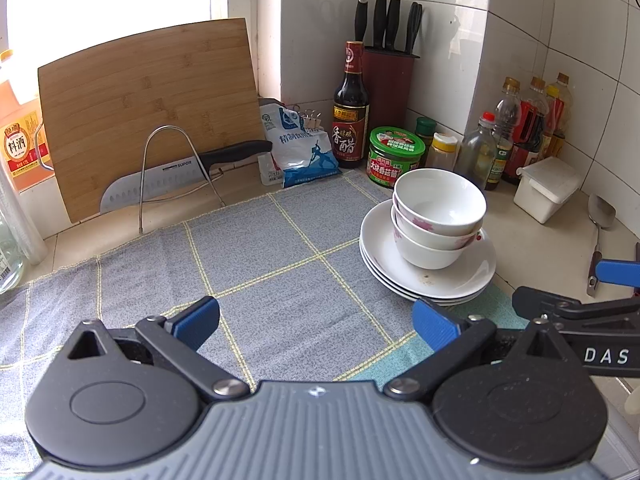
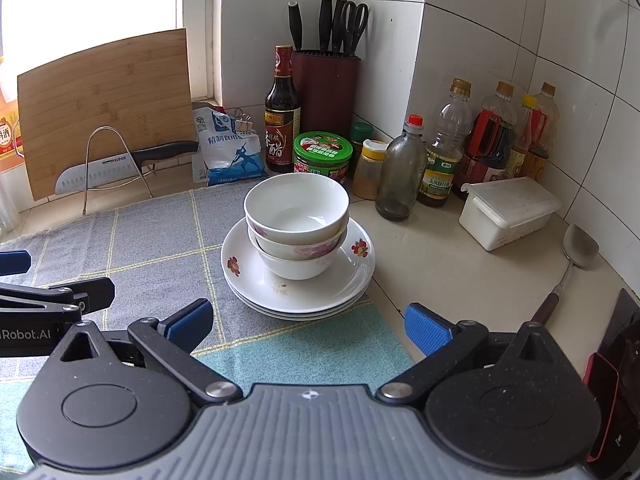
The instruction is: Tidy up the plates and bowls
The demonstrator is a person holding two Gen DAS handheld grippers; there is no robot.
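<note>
Three white bowls (image 1: 440, 208) (image 2: 296, 208) are nested upright on a stack of three white plates (image 1: 472, 280) (image 2: 352, 280) with red flower prints, at the right edge of a grey checked cloth (image 1: 260, 264) (image 2: 160, 248). My left gripper (image 1: 316, 324) is open and empty, low over the cloth, left of and nearer than the stack. My right gripper (image 2: 308, 326) is open and empty, just in front of the stack. Each gripper shows at the edge of the other's view.
Behind the stack stand a green-lidded jar (image 2: 322, 154), a vinegar bottle (image 2: 282, 112), a knife block (image 2: 326, 88) and several oil bottles (image 2: 484, 140). A white lidded box (image 2: 508, 210) and spatula (image 2: 576, 248) lie right. A cutting board (image 1: 148, 108) with knife (image 1: 160, 184) leans at back left.
</note>
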